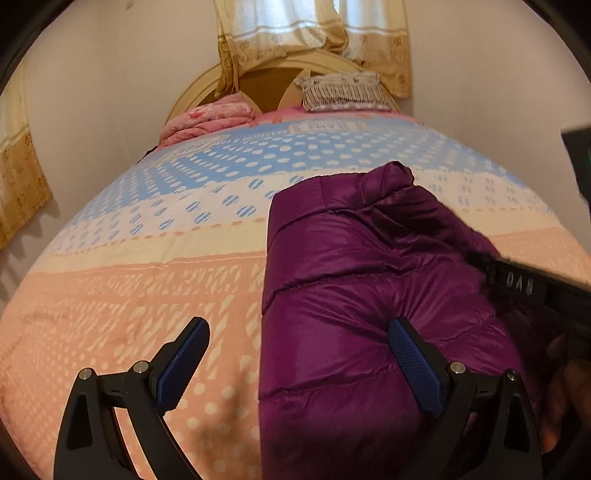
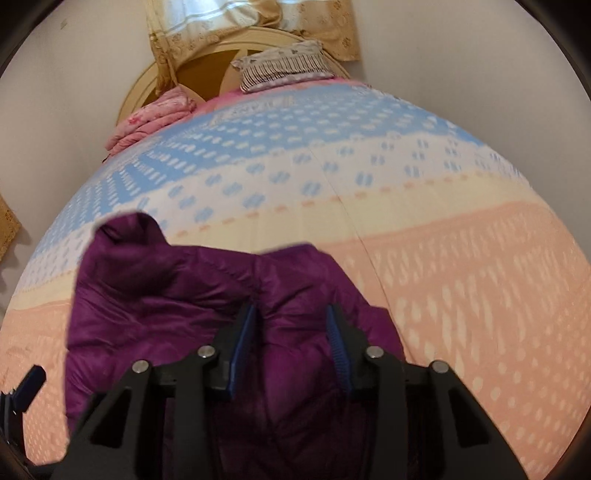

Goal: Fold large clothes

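Observation:
A purple puffer jacket (image 1: 369, 258) lies bunched on the patterned quilt (image 1: 147, 288) of a bed. My left gripper (image 1: 299, 328) hovers open over the jacket's left edge. One blue pad is above the quilt and the other above the jacket, with nothing pinched between them. The right wrist view shows the jacket (image 2: 166, 295) right in front. My right gripper (image 2: 291, 317) is shut on a puffy fold of it, which fills the gap between the blue pads. The right gripper's black body (image 1: 517, 284) reaches in from the right in the left wrist view.
At the head of the bed are a folded pink blanket (image 1: 207, 122), a striped pillow (image 1: 341, 92) and a rounded headboard (image 1: 266, 70) under beige curtains (image 1: 314, 33). Walls stand close on both sides. A person's hand (image 1: 569, 387) shows at the lower right.

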`<action>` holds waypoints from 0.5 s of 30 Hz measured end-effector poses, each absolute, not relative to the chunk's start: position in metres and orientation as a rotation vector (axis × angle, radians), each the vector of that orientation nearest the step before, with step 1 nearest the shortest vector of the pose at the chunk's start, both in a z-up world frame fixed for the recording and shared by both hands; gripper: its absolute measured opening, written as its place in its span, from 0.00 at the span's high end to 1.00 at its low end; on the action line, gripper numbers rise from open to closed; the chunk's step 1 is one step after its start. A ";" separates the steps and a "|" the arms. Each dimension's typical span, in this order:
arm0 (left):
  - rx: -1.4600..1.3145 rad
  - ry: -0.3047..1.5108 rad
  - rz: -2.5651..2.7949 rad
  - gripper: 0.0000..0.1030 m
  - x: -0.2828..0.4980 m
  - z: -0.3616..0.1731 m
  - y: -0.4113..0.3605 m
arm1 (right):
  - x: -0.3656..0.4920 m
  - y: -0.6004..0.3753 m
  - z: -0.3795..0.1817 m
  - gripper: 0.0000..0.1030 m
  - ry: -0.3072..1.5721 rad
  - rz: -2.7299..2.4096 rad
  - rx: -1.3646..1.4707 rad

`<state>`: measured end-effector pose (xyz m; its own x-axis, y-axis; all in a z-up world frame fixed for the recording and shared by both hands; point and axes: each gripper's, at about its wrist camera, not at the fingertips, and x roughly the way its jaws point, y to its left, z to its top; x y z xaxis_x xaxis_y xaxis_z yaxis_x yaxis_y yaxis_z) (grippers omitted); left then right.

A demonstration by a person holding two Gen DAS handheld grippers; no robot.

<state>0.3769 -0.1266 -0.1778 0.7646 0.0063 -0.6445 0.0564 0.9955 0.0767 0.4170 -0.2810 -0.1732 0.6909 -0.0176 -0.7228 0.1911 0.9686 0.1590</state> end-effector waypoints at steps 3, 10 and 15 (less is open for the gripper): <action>0.090 0.703 -0.027 0.03 0.378 -0.184 -0.131 | 0.415 -0.281 -0.176 0.60 0.796 -0.117 0.205; 0.066 0.751 -0.046 0.01 0.384 -0.192 -0.131 | 0.421 -0.280 -0.179 0.60 0.818 -0.109 0.191; 0.065 0.769 -0.052 0.01 0.387 -0.194 -0.135 | 0.422 -0.277 -0.181 0.60 0.825 -0.125 0.176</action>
<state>0.3872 -0.1352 -0.1943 0.7177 -0.0235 -0.6960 0.0709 0.9967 0.0395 0.4215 -0.2775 -0.1812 0.6724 -0.0422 -0.7390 0.1788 0.9780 0.1069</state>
